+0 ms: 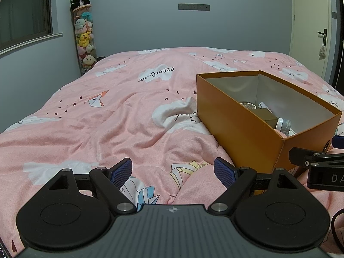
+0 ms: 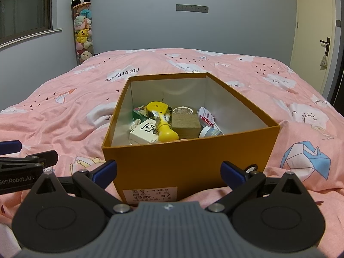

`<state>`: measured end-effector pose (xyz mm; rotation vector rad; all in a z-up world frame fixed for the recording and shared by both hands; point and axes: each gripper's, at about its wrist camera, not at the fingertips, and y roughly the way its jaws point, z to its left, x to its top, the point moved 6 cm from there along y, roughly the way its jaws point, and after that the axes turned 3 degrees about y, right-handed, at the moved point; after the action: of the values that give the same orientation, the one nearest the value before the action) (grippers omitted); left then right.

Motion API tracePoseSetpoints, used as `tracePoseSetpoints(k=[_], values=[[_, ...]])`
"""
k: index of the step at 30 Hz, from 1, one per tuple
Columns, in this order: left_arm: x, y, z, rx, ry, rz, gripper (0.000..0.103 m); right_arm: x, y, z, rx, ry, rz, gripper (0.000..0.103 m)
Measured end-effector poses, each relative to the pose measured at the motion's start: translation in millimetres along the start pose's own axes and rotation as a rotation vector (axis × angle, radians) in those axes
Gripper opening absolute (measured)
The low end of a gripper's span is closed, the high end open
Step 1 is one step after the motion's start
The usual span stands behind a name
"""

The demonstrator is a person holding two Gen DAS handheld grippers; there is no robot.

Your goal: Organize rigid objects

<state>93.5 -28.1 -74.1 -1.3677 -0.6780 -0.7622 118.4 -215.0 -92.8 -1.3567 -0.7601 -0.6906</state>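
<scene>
left gripper [image 1: 173, 173] jaws wide, empty | right gripper [image 2: 168, 172] jaws wide, empty

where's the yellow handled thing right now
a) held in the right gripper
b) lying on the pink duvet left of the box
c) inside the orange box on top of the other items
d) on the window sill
c) The yellow handled object lies inside the orange box, resting across the other small items, while the right gripper is open and empty in front of the box.
</scene>
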Motion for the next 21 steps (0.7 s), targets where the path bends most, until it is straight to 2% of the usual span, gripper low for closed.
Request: tracePoseSetpoints(k=[21], values=[[-1.2,0.6,1.1,0.002,-0.002,0.002,0.1,-2.2,1.9,1.4,0.004,-0.001,0.004,0.1]])
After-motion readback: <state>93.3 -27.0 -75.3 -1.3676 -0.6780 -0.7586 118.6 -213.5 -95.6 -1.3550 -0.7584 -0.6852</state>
